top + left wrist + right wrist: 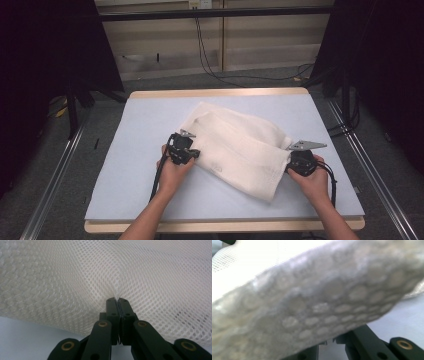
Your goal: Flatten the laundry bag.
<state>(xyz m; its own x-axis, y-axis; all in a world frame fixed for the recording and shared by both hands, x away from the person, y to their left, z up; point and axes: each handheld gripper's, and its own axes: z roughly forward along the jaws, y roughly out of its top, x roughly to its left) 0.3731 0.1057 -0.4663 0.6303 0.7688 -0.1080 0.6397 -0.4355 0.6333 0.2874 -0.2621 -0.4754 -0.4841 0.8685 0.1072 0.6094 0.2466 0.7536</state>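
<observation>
White mesh cloth (75, 277) pinched by left tool (117, 300) (jaws closed).

One white mesh cloth (240, 145) lies on one table (145, 130) with a pale blue top. Two grippers are at it: one left gripper (196, 153) at the cloth's left edge and one right gripper (291, 161) at its right edge, each carried in one hand, the left hand (172, 172) and the right hand (312, 182). Each gripper has two black jaws and one trailing cable. Two grey three-cornered plates show, one atop each gripper.
</observation>
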